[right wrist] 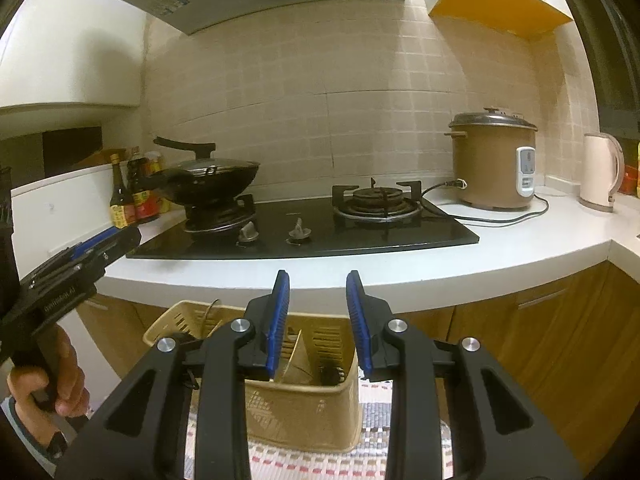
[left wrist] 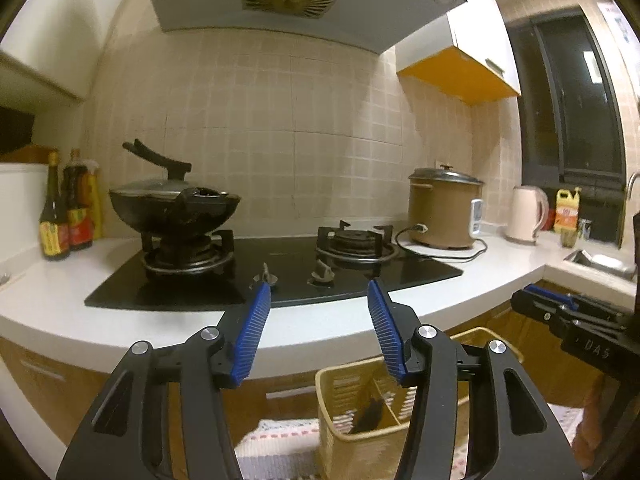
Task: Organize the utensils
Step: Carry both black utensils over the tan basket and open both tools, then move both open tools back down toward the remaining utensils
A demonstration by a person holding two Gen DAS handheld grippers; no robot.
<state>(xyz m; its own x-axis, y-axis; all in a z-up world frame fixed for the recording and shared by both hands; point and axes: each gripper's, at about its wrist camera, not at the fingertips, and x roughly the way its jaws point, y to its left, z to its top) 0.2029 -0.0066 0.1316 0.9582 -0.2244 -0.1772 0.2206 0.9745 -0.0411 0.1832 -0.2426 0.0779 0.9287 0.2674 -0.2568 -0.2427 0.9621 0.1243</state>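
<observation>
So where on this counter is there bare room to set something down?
The white counter is bare along its front edge, between the black hob and the edge. Another free patch lies right of the hob, in front of the rice cooker and kettle, though the cooker's cord crosses it. The left end is crowded with sauce bottles beside the wok.

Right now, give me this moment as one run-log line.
left gripper: open, empty | right gripper: open, empty | utensil basket: on floor below counter | utensils: none held
</observation>
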